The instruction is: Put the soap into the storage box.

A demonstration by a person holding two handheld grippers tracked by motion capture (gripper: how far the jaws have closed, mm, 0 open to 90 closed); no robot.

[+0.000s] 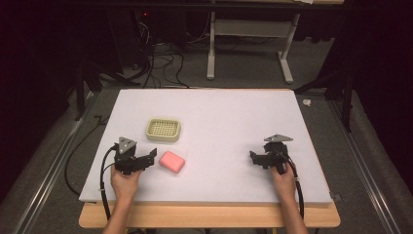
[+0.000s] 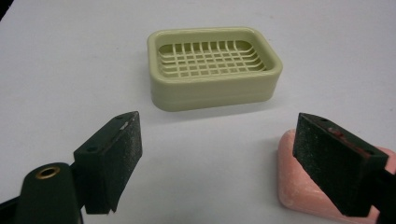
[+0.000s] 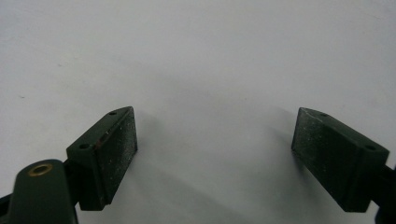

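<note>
White worktop (image 1: 219, 122) carries all items. My left gripper (image 2: 217, 158) stands with jaws wide apart (nothing between the pads), its right-hand jaw in front of the pink soap bar (image 2: 299, 186). Beyond it sits the green soap dish (image 2: 215, 70), apart from the bar. My right gripper (image 3: 215, 154) stands wide over bare surface.

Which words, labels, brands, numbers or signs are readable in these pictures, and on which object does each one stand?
None: no readable text stands on anything.
Pink soap bar: plain surface, no stamp to be seen.
Pale green soap dish: only a grid, no brand or number.
Left gripper and right gripper: black pads and a brass eyelet, no marking.
White table cover: blank.
</note>
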